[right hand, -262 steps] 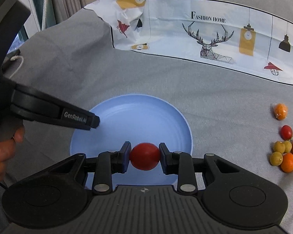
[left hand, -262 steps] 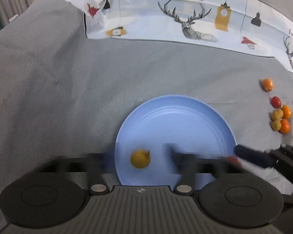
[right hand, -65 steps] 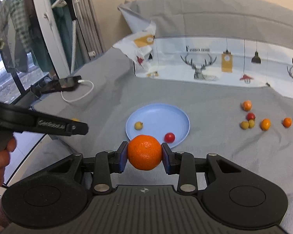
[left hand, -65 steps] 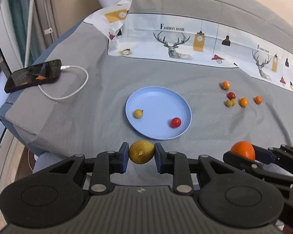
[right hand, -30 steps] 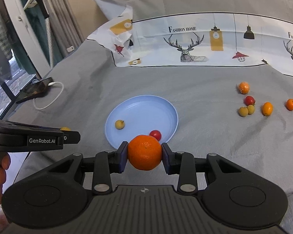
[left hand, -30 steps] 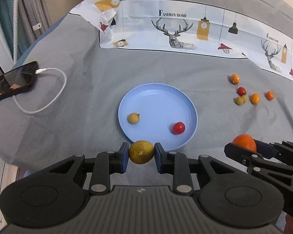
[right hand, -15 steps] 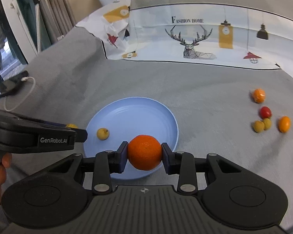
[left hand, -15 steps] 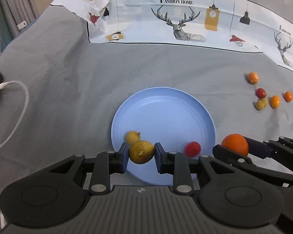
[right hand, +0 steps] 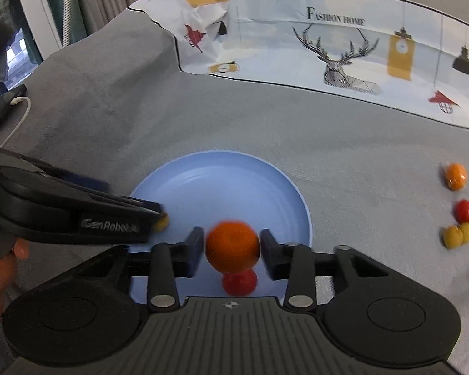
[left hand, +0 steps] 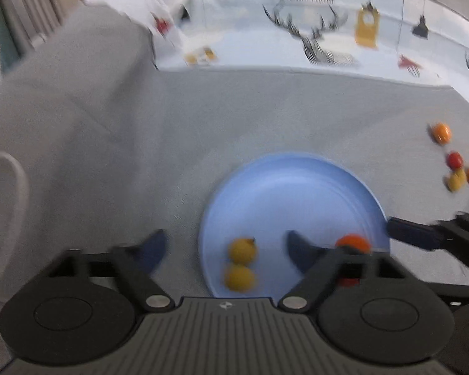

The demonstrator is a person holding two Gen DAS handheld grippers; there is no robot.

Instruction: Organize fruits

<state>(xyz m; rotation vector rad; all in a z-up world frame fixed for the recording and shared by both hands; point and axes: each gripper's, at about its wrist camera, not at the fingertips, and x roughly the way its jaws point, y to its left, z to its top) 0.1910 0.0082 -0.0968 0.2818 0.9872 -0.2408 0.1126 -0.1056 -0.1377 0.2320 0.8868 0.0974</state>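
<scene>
A blue plate (left hand: 297, 193) (right hand: 222, 181) lies on the grey cloth. My left gripper (left hand: 225, 250) hangs over its near left part, jaws opening and spread wide. Between and below its fingers two yellow fruits (left hand: 240, 262) lie side by side on the plate, free of both pads. My right gripper (right hand: 232, 250) hovers over the plate's near right part, jaws opening. The orange (right hand: 233, 247) (left hand: 351, 243) is between its pads with a thin gap on each side. A red tomato (right hand: 239, 282) lies on the plate just below it.
Several small orange, red and yellow fruits (right hand: 458, 212) (left hand: 453, 162) lie loose on the cloth to the right. A patterned white cloth (right hand: 344, 47) covers the back. A phone with a white cable (right hand: 3, 103) lies far left. A person's hand (right hand: 0, 268) holds the left gripper.
Both grippers came down closer to the plate. The left jaws swung wide and let the yellow fruit drop beside the smaller one. The right pads parted from the orange.
</scene>
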